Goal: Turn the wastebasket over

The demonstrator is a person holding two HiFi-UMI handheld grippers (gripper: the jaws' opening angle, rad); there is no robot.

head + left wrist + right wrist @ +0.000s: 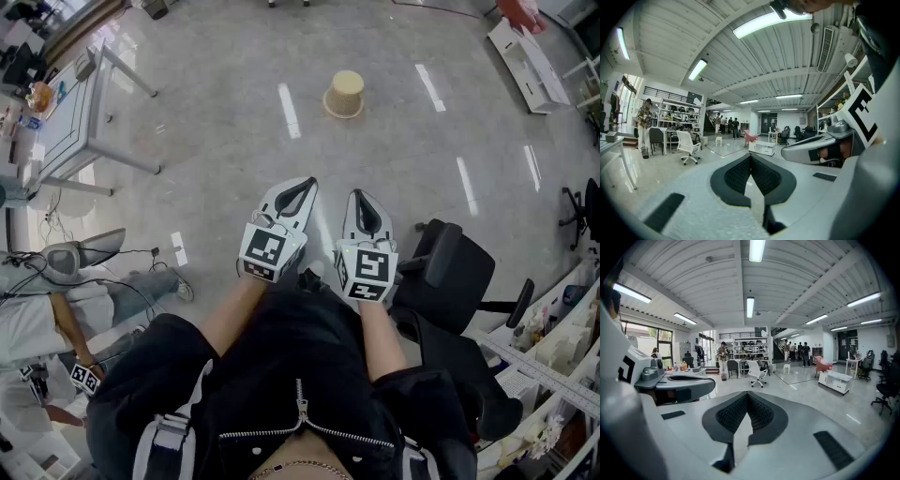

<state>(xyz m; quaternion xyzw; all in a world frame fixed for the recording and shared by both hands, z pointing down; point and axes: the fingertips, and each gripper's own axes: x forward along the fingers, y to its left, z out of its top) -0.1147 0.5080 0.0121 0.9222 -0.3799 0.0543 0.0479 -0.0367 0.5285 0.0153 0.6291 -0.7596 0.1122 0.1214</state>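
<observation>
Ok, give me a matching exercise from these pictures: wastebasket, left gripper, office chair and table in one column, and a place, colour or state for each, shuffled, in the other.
Things:
1. wastebasket
2. left gripper
3. office chair
4. table

Descriptions:
A. black, close by the person's right side
B. jaws shut, nothing between them
C. tan, standing alone out ahead of both grippers
D. pale top on thin legs, at the head view's left edge

Pairs: 1-C, 2-B, 3-A, 4-D
</observation>
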